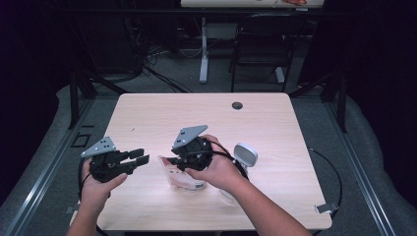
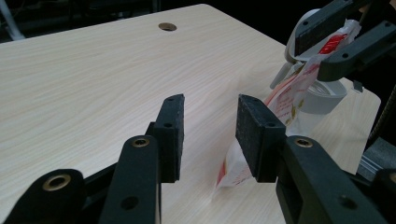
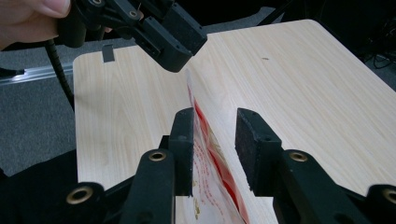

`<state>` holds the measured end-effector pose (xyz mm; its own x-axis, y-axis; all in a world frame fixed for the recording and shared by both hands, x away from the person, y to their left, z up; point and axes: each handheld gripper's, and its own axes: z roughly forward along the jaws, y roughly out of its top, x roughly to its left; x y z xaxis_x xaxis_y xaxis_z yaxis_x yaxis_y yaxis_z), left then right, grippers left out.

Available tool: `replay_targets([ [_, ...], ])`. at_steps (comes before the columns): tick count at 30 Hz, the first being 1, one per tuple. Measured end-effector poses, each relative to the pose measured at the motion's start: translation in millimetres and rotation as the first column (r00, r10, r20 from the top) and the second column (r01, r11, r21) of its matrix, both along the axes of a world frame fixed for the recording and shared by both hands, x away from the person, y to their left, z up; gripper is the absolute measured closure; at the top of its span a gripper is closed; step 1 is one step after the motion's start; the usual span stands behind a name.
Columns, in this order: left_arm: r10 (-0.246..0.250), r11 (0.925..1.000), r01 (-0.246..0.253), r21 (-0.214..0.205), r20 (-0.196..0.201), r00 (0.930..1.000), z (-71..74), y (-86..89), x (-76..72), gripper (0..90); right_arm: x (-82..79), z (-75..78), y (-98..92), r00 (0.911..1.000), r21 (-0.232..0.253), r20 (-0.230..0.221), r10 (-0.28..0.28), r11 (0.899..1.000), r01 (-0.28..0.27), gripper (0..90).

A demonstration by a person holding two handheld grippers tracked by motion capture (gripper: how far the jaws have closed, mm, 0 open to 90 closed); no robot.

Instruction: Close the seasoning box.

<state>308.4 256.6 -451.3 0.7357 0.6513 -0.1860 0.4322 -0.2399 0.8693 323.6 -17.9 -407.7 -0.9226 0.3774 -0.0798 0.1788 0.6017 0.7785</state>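
A clear plastic packet point(image 1: 178, 178) with red print stands on edge near the front of the wooden table point(image 1: 196, 113). My right gripper point(image 1: 172, 162) reaches over it from the right. In the right gripper view the packet point(image 3: 208, 154) sits between the jaws and leans on the left pad, with a gap to the right pad, so the right gripper point(image 3: 215, 116) is open. My left gripper point(image 1: 140, 158) hovers open to the packet's left with nothing between its jaws. The left gripper view has its pads point(image 2: 210, 105) just short of the packet point(image 2: 233, 170), and the right gripper point(image 2: 338, 39) straddles the packet's top.
A white round object point(image 1: 245, 155) lies just right of the right hand, behind the packet point(image 2: 322, 98). A cable hole point(image 1: 237, 105) sits near the table's far edge. A black chair point(image 1: 260, 44) and a desk leg stand beyond the table. Bare wood stretches across the far half.
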Motion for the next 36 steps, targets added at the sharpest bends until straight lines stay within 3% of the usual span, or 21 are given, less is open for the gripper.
replay_targets([
  [14, 0.003, 1.0000, -0.003, -0.002, -0.001, 1.0000, -0.8, 1.8, 0.7, 62.5, 1.3, -2.8, 18.3, 0.9997, -0.069, 0.011, 0.021, 0.997, -0.020, 70.1],
  [36, 0.003, 1.0000, -0.003, 0.006, -0.003, 1.0000, -2.2, 1.5, 1.7, 62.6, 1.2, -6.4, 27.9, 0.9993, -0.150, 0.026, 0.027, 0.988, -0.023, 76.1],
])
